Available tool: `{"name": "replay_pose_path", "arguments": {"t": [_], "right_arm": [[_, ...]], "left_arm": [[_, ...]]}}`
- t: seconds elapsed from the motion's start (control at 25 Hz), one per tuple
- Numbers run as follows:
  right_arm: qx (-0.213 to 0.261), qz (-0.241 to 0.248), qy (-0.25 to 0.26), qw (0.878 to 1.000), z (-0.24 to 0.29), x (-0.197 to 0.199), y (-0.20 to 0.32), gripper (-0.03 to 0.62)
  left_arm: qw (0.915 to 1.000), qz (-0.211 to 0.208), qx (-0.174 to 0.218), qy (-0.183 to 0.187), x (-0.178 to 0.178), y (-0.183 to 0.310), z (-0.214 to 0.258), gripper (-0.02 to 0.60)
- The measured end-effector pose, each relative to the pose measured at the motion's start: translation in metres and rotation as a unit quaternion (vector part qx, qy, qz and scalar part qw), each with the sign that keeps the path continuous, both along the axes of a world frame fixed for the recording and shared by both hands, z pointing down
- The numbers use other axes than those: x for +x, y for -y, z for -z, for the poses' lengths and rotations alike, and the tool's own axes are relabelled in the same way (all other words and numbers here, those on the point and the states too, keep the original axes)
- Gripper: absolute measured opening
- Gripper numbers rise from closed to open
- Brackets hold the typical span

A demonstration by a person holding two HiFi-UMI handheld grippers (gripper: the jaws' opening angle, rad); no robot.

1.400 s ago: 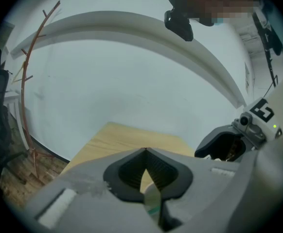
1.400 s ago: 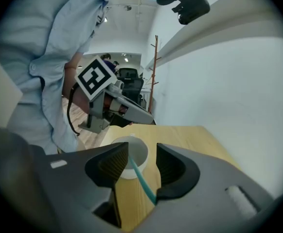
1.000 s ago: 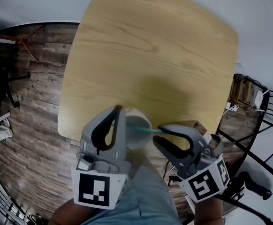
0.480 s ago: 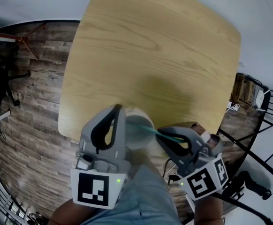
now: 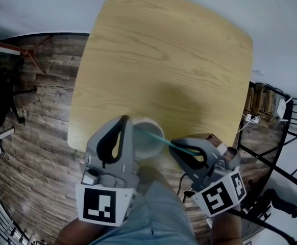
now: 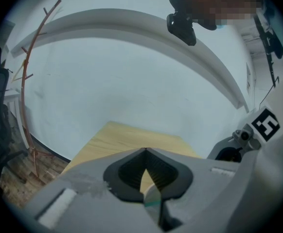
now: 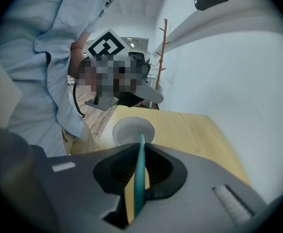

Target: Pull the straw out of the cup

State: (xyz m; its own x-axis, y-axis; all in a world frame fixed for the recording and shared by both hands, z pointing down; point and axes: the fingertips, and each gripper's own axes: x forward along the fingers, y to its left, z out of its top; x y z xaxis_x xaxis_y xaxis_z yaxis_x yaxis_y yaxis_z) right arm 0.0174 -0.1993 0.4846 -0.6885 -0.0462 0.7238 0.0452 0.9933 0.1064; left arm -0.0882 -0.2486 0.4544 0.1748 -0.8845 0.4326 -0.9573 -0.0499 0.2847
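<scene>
Right gripper [image 5: 173, 148] is pinching the teal straw [image 5: 156, 138] between its closed jaws; its own view is showing the straw [image 7: 139, 178] running up through the ribbed pads and on into the mouth of the white cup [image 7: 119, 130]. Beside it, the left gripper [image 5: 128, 121] is pressing its jaws together, tips meeting [image 6: 144, 150], and a pale sliver, which I am taking to be the cup wall [image 6: 153, 198], is sitting nipped deeper between them, so this gripper seems to be steadying the cup. Just beyond the two grippers the cup [image 5: 151, 149] is standing upright at the near edge of the table [image 5: 164, 50], between the two near corners and somewhat closer to the near-left one. The straw is slanting from the cup's opening toward the near-right, its lower end lying inside the cup and hidden there. Past the cup, the tabletop is stretching away bare to the far edge and both far corners. Judging from this, the pulling step is under way: both grips look set, yet the straw is not yet clear of the rim. The next move is calling for the right gripper to be drawing back along the straw's own slant while the left is holding the cup down, since a sideways tug could be tipping the cup off that near edge.
</scene>
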Motion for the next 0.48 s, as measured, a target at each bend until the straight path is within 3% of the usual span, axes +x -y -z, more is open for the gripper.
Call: {"name": "replay_pose_path", "arguments": {"t": [0.48], "right_arm": [[0.053, -0.040, 0.048, 0.997, 0.049, 0.005, -0.011, 0.038]], "left_arm": [[0.9968, -0.025, 0.069, 0.032, 0.010, -0.016, 0.060, 0.020]]}}
